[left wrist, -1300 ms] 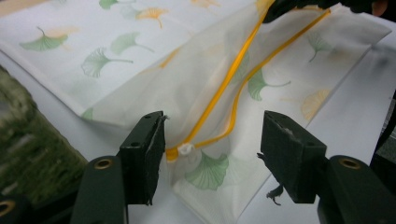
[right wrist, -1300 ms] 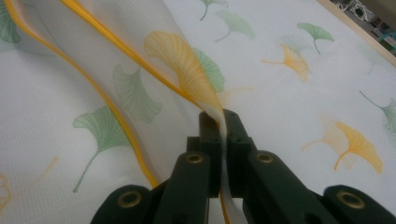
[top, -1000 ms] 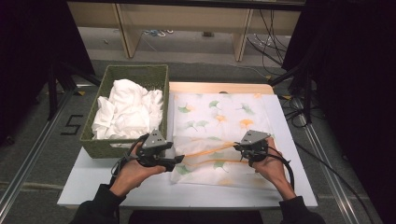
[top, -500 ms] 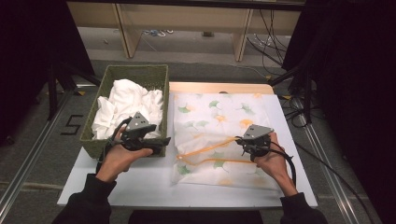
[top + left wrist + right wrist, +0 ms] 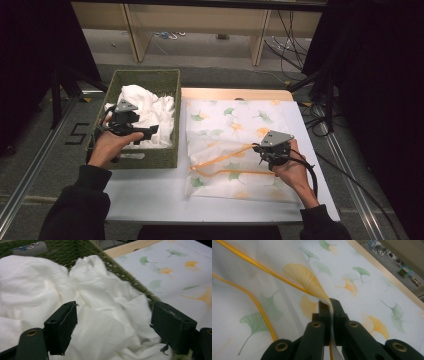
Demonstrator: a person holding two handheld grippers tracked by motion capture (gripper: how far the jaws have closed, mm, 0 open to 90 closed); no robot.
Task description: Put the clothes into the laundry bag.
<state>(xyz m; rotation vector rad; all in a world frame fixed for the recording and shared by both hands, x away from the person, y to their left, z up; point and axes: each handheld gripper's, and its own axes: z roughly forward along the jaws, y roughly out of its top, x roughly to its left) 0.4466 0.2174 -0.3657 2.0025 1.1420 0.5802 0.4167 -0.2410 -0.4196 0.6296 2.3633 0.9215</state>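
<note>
A mesh laundry bag [image 5: 235,125] printed with ginkgo leaves and trimmed in orange lies flat on the white table. My right gripper [image 5: 257,149] is shut on the bag's upper layer by the orange edge, lifting it into a fold; in the right gripper view the mesh [image 5: 307,277] is pinched between the closed jaws of the right gripper [image 5: 329,305]. My left gripper [image 5: 149,132] hovers over crumpled white cloth [image 5: 150,107] in the green woven basket [image 5: 150,157]. Its jaws have just been opening. In the left gripper view the left gripper [image 5: 113,312] stands wide, with the white cloth [image 5: 100,320] below and nothing pinched.
The basket stands at the table's left, its right wall [image 5: 125,272] close beside the bag. Bare white table [image 5: 150,195] lies in front of the basket. A wooden strip [image 5: 235,93] runs along the back, and dark curtains flank both sides.
My left gripper has left the bag's left edge and moved left and back to above the basket's white cloth. The right gripper has stayed put, still gripping the bag.
</note>
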